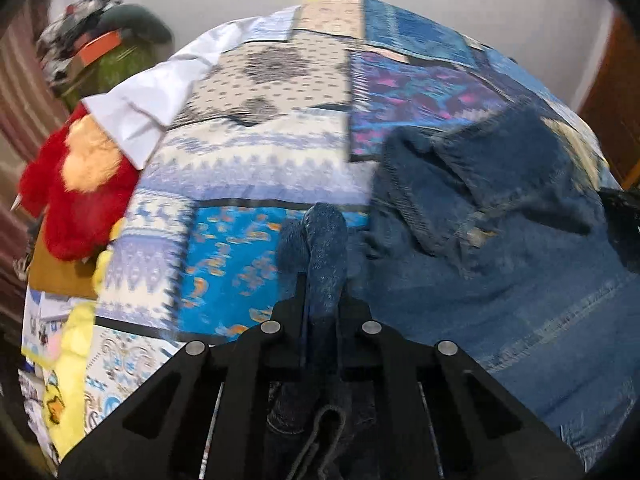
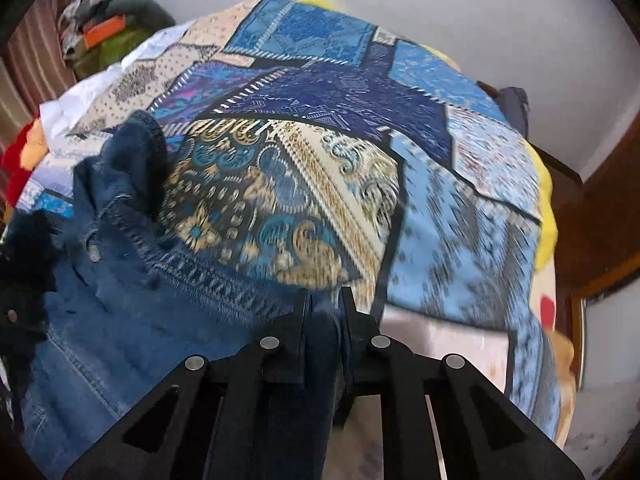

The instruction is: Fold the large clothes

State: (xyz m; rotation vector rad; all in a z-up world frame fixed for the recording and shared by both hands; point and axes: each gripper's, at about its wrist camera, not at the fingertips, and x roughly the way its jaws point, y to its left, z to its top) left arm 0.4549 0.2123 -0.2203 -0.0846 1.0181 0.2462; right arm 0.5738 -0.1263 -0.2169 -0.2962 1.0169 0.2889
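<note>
- My left gripper (image 1: 320,280) is clenched on a bunched ridge of dark denim that rises between its jaws and runs back under the camera.
- My right gripper (image 2: 323,300) is likewise clamped on an edge of the same denim jacket (image 1: 500,248), with the cloth filling the narrow gap between the fingers.
- From the right wrist view the jacket spreads away to the left of that grip. Its collar stands up in a hump and a buttoned front seam shows below it.
- From the left wrist view the jacket lies to the right of the grip, rumpled, with a chest pocket flap and stitched panels uppermost.
- The jacket rests on the bed (image 2: 460,208), over a blue and cream patchwork cover. Both views are blurred.
- I judge the fold to be barely started. Both edges are secured, but I see no neat crease and no sleeve laid in.
- What is left, as I read it: carry the held edges across, flatten, then fold again.
- A red plush toy (image 1: 76,200) and a yellow one (image 1: 68,380) sit at the bed's left edge, well apart from the jacket.
</note>
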